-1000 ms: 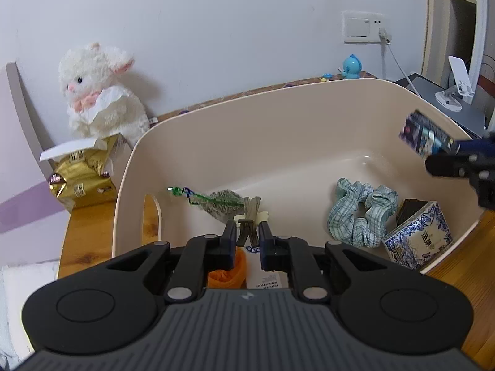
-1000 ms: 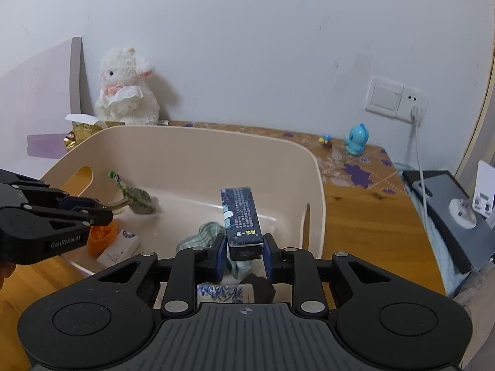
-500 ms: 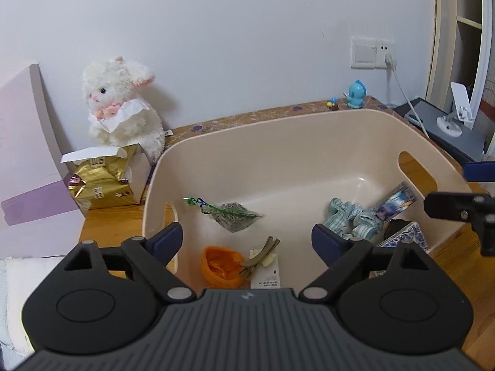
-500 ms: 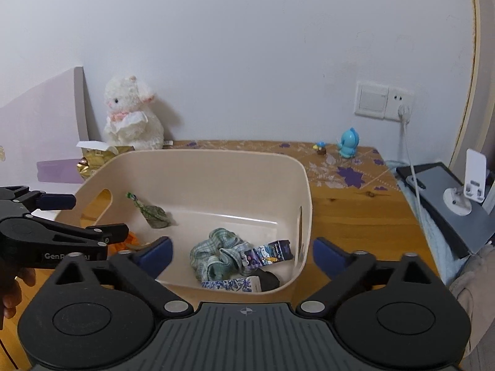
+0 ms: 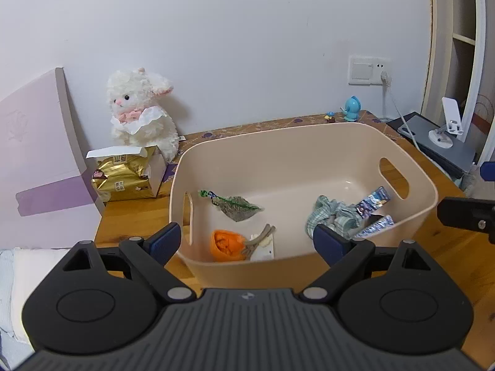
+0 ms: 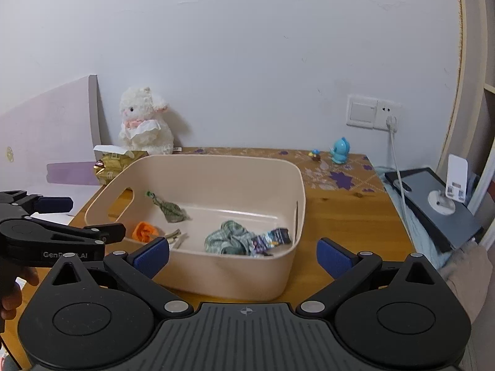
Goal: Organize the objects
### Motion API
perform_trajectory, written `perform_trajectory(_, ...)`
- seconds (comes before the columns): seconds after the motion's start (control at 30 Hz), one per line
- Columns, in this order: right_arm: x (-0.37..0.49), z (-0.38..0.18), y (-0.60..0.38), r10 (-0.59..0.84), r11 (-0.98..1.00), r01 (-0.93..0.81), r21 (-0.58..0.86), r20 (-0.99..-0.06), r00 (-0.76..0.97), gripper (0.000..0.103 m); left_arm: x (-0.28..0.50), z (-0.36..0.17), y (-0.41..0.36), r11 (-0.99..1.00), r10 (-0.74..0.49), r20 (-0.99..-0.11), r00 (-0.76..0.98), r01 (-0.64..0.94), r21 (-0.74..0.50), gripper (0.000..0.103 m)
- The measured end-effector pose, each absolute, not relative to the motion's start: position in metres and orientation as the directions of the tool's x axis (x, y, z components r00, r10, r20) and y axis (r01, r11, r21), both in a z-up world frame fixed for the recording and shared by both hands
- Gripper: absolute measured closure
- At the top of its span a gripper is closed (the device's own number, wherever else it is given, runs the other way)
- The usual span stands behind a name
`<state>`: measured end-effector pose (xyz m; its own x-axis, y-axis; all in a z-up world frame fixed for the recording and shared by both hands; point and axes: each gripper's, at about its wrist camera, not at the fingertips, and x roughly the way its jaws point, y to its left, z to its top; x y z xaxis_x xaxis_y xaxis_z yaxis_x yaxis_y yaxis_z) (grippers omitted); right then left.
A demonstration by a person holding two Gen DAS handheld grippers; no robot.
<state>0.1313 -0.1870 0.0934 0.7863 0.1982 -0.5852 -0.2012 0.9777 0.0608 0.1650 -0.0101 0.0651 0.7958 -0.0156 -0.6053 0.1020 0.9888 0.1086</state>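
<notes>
Nearest of all, the left gripper [image 5: 247,241] has its two blue-tipped fingers spread wide apart, and it holds nothing. The right gripper [image 6: 243,259] is spread wide too, with nothing between its fingers. Both hang near the front of the beige bin [image 5: 309,142], which sits on the wooden table [image 6: 340,216].

Inside the bin, at the near left, lies a small orange thing [image 5: 225,245]. A hair clip [image 5: 259,241] touches it on the right and rests partly on a small white card [image 5: 263,249]. A little farther back on the left is a green packet [image 5: 236,207] lying flat on the bin floor. At the near right is a bunched checked cloth [image 5: 331,216]. A dark shiny snack pack [image 5: 372,201] leans on the cloth, by the right wall of the bin. Just in front of it is a blue and white box [image 5: 376,225], partly hidden by the rim.

To the left of the bin, on the table, stands a gold box [image 5: 123,176] with a white flap open on top. Behind it sits a white plush bunny [image 5: 139,111] against the wall. Far left, a pink board [image 5: 37,154] leans on the wall.

At the far right of the table stands a small blue toy [image 6: 340,150]. Above it is a wall socket [image 6: 372,113] with a white cable plugged in. Off the right edge of the table lies a dark tablet [image 6: 433,201] with a white stand [image 6: 448,191] on it.
</notes>
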Motion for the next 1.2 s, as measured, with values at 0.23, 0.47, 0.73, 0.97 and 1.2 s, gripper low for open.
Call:
perform_trajectory(0.23, 0.111, 0.092, -0.193, 0.209, 0.976, -0.206, 0.075, -0.594, 0.776, 0.000, 0.136, 0.071, -0.007, 0.991, -0.004, -0.594, 0.805, 0.083, 0.106, 0.010)
perform_trajectory(0.47, 0.089, 0.088, -0.197, 0.225, 0.973, -0.214, 0.091, -0.599, 0.769, 0.000, 0.105, 0.075, -0.001, 0.995, 0.006, -0.588, 0.809, 0.053, 0.083, 0.010)
perform_trajectory(0.73, 0.062, 0.088, -0.203, 0.223, 0.973, -0.212, 0.089, -0.598, 0.770, 0.000, 0.071, 0.082, 0.000, 0.996, 0.012, -0.554, 0.832, 0.041, 0.083, 0.006)
perform_trajectory(0.97, 0.038, 0.094, -0.209, 0.203, 0.978, -0.196, 0.076, -0.579, 0.790, 0.000, 0.046, 0.090, 0.000, 0.997, 0.005, -0.541, 0.841, 0.036, 0.066, 0.006)
perform_trajectory(1.2, 0.013, 0.105, -0.206, 0.229, 0.971, -0.224, 0.078, -0.554, 0.800, 0.000, 0.023, 0.092, -0.002, 0.998, 0.012, -0.542, 0.840, 0.023, 0.058, 0.005)
